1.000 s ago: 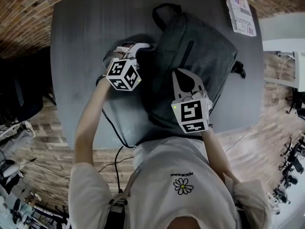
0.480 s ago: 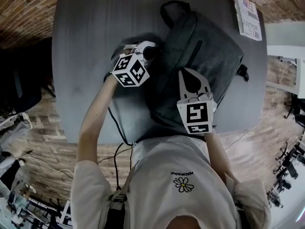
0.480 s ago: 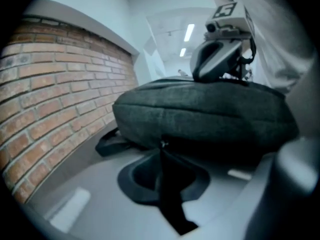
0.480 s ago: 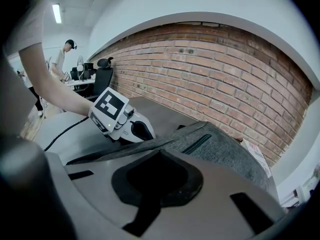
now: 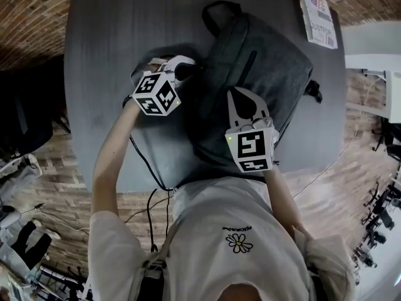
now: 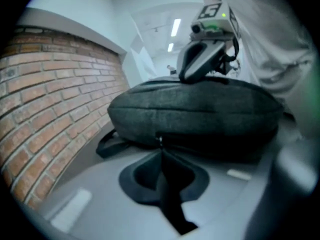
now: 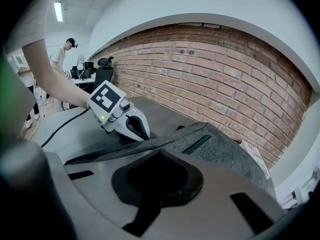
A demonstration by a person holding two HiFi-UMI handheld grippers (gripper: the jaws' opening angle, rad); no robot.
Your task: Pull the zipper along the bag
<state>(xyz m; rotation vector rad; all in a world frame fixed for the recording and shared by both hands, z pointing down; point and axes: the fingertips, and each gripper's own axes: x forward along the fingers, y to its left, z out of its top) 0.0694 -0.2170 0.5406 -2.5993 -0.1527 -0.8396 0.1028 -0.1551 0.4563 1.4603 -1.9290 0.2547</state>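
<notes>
A dark grey backpack (image 5: 266, 58) lies on the dark table (image 5: 113, 55). My left gripper (image 5: 185, 71) is at the bag's left side. In the left gripper view its jaws (image 6: 160, 147) are shut, and their tips meet on the small zipper pull (image 6: 160, 140) on the bag's side seam (image 6: 200, 115). My right gripper (image 5: 243, 99) rests on top of the bag, jaws shut, tips pressed on the fabric (image 7: 159, 153). Each gripper shows in the other's view: the right gripper (image 6: 194, 69) stands on the bag's top, and the left gripper (image 7: 131, 126) is at the bag's edge.
A printed booklet (image 5: 316, 17) lies at the table's far right corner. The bag's carry handle (image 5: 216, 11) points away from me and a strap (image 6: 107, 145) trails on the table. A black cable (image 5: 147, 168) hangs over the near edge. A person (image 7: 62, 54) stands far off.
The left gripper's jaws have come together at the bag's left side, and it shifted slightly there. The right gripper has stayed on top of the bag.
</notes>
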